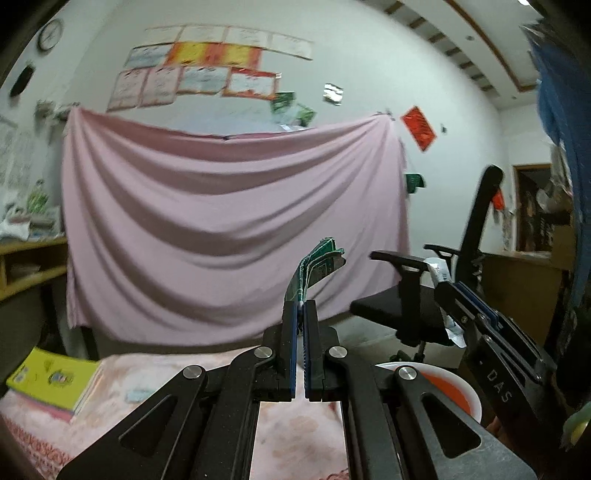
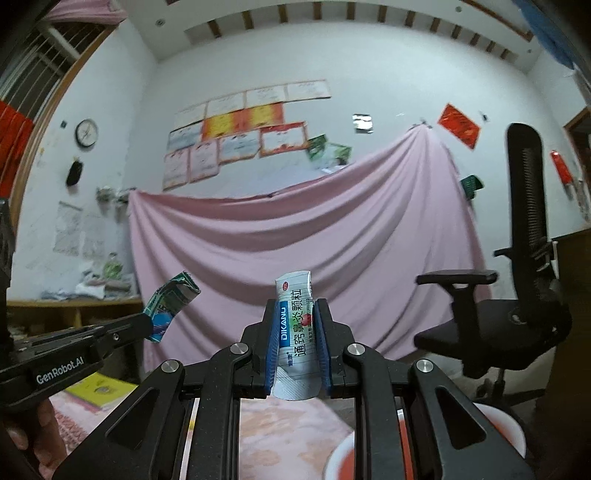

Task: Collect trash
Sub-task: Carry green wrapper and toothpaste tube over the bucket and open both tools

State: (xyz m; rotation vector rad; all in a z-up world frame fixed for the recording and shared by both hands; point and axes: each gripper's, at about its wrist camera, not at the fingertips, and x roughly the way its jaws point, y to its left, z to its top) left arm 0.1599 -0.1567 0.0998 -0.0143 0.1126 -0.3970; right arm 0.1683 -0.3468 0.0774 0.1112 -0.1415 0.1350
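Upright, the white sachet [image 2: 295, 325] sits clamped in right tongs [image 2: 297, 328]; left tongs [image 1: 300, 321] pinch a green wrapper [image 1: 314, 266].

"DIKANU" on the sachet [image 2: 295, 332], "GenRobot.AI", seemingly, on left tongs [image 2: 147, 325]

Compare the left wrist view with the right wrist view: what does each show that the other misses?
Only the left wrist view shows the left hand-held gripper head-on, shut on the green wrapper.

Only the right wrist view shows the printed face of the white sachet, clamped in the right hand-held gripper, and the barred window at upper left.

Both show each gripper's load, the pink sheet, wall clock, office chair, yellow book and red-and-white bowl.
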